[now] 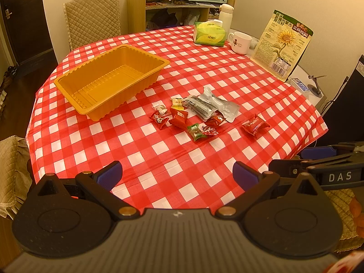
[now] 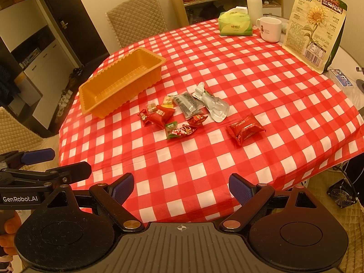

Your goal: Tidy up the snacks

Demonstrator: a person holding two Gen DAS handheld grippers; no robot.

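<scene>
An empty orange plastic tray (image 1: 145,53) (image 2: 159,58) stands on the red checked tablecloth, left of centre. Right of it lies a loose cluster of small wrapped snacks: red packets (image 1: 178,117) (image 2: 160,113), a green one (image 1: 195,132) (image 2: 171,130), a silver pouch (image 1: 224,105) (image 2: 212,103) and a dark sachet (image 1: 200,107) (image 2: 187,103). One red packet (image 1: 255,124) (image 2: 245,128) lies apart on the right. My left gripper (image 1: 177,173) hangs open over the near table edge, nothing between its fingers. My right gripper (image 2: 180,185) is open too, beside it and well short of the snacks.
At the back right stand a green tissue pack (image 1: 209,34) (image 2: 235,24), a white mug (image 1: 240,43) (image 2: 269,29), a white flask (image 2: 253,5) and a tall sunflower-seed bag (image 1: 283,45) (image 2: 315,27). Quilted chairs (image 1: 93,20) (image 2: 136,19) flank the table. A small fan (image 2: 341,196) sits on the floor.
</scene>
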